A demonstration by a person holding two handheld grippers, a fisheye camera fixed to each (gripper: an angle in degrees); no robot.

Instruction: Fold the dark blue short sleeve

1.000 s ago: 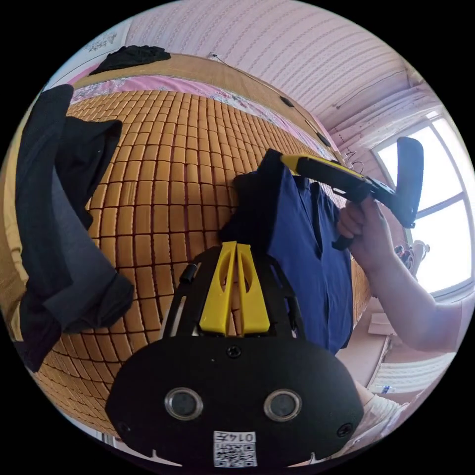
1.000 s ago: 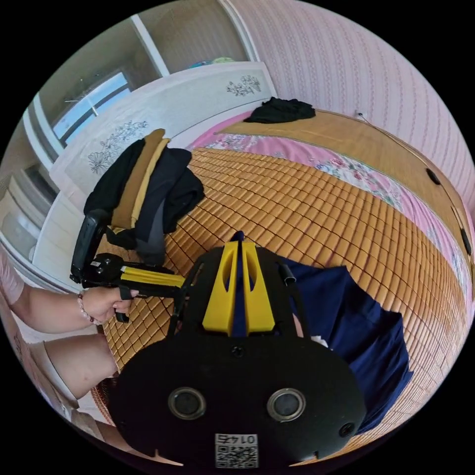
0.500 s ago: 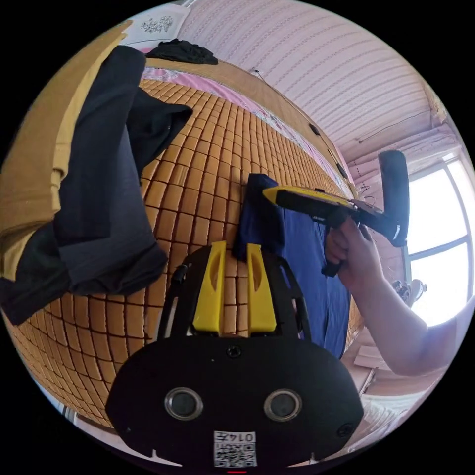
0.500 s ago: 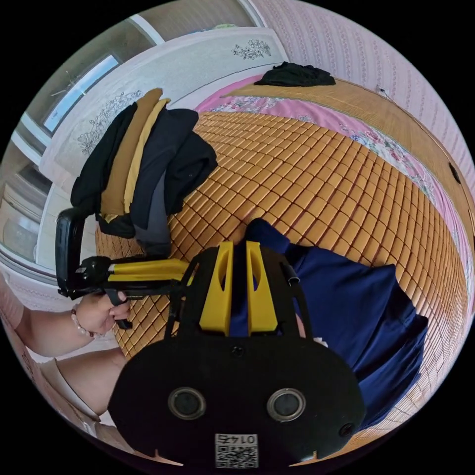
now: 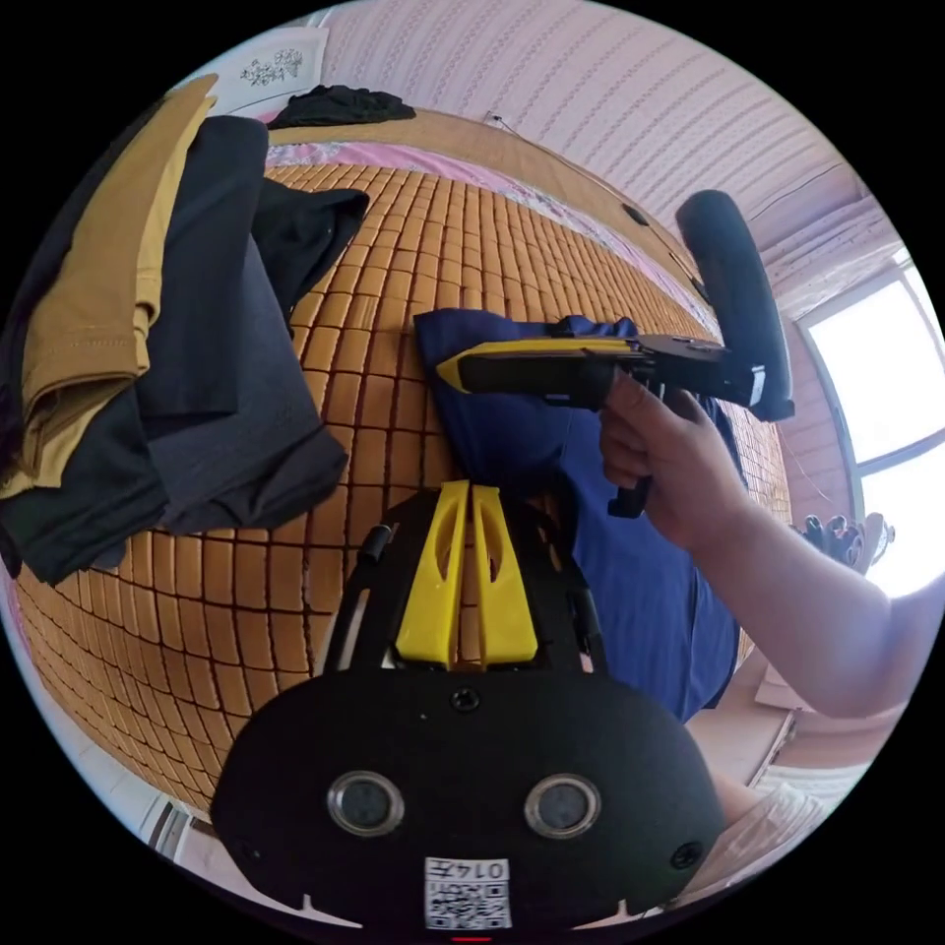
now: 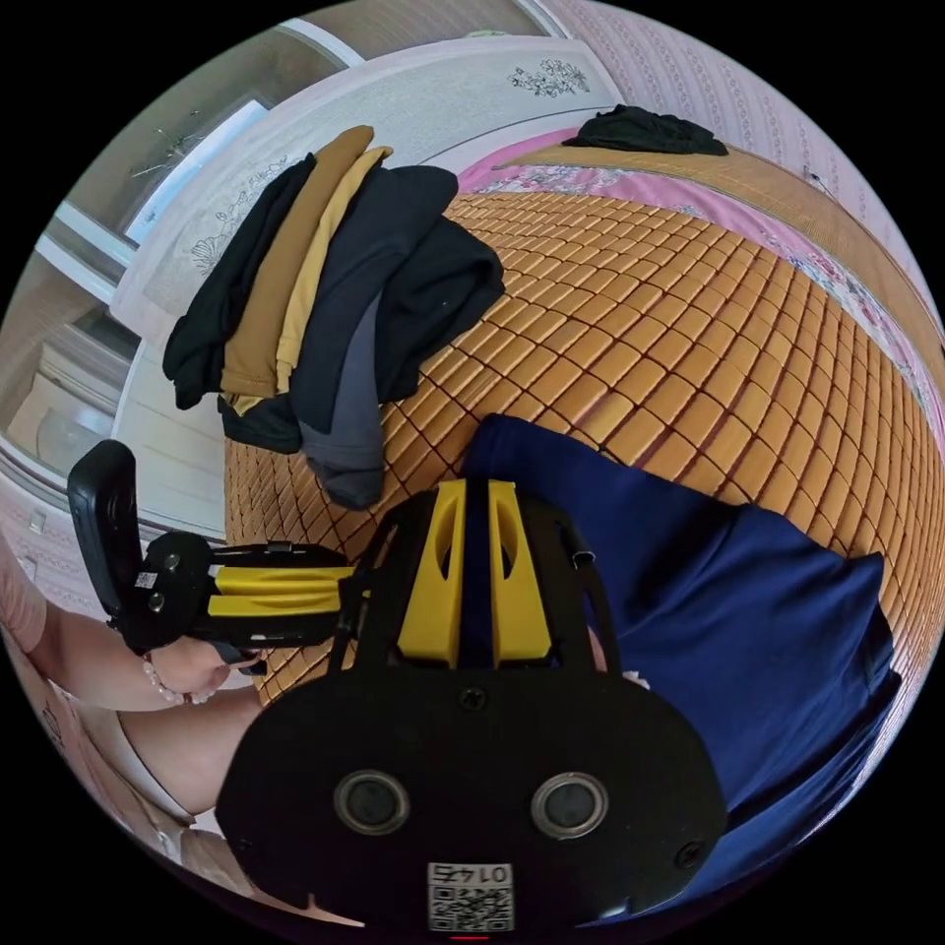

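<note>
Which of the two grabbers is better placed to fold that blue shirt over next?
Probably the right gripper: its tips sit over a corner of the dark blue shirt on the bamboo mat. The left gripper, jaws together and empty, sits beside the shirt's edge.

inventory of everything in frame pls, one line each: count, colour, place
dark blue shirt: 1, dark blue, spread on the mat.
bamboo mat: 1, orange-brown tiles, covers the bed.
clothes pile: 1 stack, black, tan and grey, at the mat's edge.
black garment: 1, black, far end of the bed.
floral sheet: 1, pink, beyond the mat.
window: 1, bright, behind the person's arm.
left gripper: 1, yellow jaws together, over the mat beside the shirt.
right gripper: 1, yellow jaws slightly apart, shirt cloth showing between them.
hand: 1, holding the right gripper's handle.
</note>
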